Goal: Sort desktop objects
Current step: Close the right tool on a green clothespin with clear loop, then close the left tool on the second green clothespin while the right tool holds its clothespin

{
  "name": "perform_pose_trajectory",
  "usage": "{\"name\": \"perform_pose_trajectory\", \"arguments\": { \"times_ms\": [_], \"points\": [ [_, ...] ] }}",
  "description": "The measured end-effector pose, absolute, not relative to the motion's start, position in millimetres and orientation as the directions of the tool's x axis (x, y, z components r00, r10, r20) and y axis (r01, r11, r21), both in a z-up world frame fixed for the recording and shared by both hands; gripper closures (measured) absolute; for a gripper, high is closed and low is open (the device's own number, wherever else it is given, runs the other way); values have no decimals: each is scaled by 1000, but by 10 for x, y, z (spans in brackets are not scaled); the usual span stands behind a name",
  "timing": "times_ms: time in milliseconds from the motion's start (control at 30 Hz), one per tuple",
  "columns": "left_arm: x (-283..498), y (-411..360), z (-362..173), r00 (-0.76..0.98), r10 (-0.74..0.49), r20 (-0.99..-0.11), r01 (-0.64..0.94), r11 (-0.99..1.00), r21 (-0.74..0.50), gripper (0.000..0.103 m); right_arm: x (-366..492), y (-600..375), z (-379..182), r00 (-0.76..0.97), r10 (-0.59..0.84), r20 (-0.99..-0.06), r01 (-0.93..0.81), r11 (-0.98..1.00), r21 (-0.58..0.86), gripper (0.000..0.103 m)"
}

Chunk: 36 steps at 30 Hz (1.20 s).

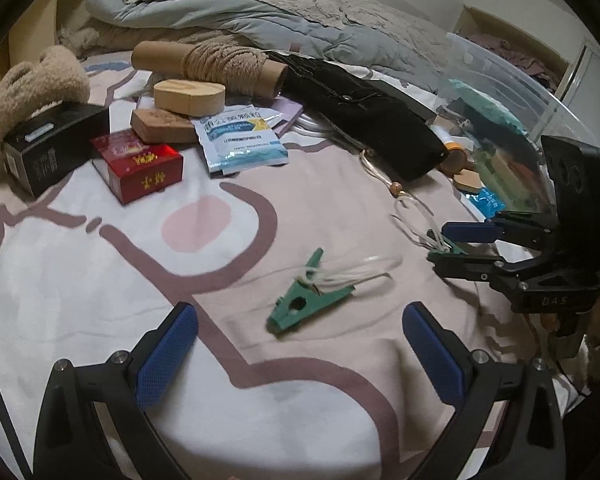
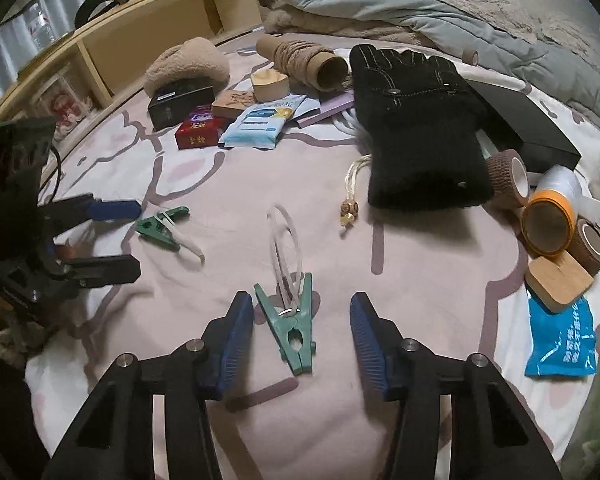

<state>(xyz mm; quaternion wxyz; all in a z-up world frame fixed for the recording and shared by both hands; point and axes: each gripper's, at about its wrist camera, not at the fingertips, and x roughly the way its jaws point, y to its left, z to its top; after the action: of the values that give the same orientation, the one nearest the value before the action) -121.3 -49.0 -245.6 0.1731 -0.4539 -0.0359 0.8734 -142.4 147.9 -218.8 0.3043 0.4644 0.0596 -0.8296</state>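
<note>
A green clothes peg (image 2: 291,330) with a loop of clear cord (image 2: 286,246) is seen lying flat on the pink patterned bedsheet (image 2: 420,264), directly between the fingers of the right gripper (image 2: 302,334). Its long axis runs near to far, roughly in line with the fingers, with the cord trailing away on the far side. The right jaws are set about half open around the peg; a gap is visible on each side, the left pad being the closer, so nothing is held yet. A second green peg (image 1: 306,298) is found to the left, lying slantwise on the sheet just beyond the left gripper (image 1: 300,346), whose jaws stand wide apart and empty. The first peg is judged the right hand's to take, a straight closing being all that is needed. Farther off, a black glove (image 2: 418,128), a red box (image 2: 198,132) and rolls of tape (image 2: 548,220) are scattered.
</note>
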Motion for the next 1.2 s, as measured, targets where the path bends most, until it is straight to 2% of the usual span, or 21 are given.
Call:
{"name": "perform_pose_trajectory", "arguments": {
  "times_ms": [200,433,900,1067,1200],
  "points": [
    [-1343,-414,-2464,-528,310,-791,-301,-939,-167,2,-1442,1405,-2195,-379,-462,-802,596,-784,170,73],
    [-1385,-333,-2618,-508,273,-817,-330,-938,-108,2,-1412,1411,-2287,-397,-470,-788,607,-779,159,73],
    [-1410,-347,-2618,-490,290,-822,-331,-934,-132,2,-1378,1381,-2344,-424,-450,-786,597,-791,131,73],
    [-1409,-401,-2536,-480,359,-800,-352,-915,-199,20,-1375,1398,-2348,-425,-456,-782,597,-791,137,73],
    [-1343,-355,-2487,-444,408,-797,-399,-887,-232,26,-1381,1398,-2349,-423,-459,-781,596,-791,142,73]
  ]
}}
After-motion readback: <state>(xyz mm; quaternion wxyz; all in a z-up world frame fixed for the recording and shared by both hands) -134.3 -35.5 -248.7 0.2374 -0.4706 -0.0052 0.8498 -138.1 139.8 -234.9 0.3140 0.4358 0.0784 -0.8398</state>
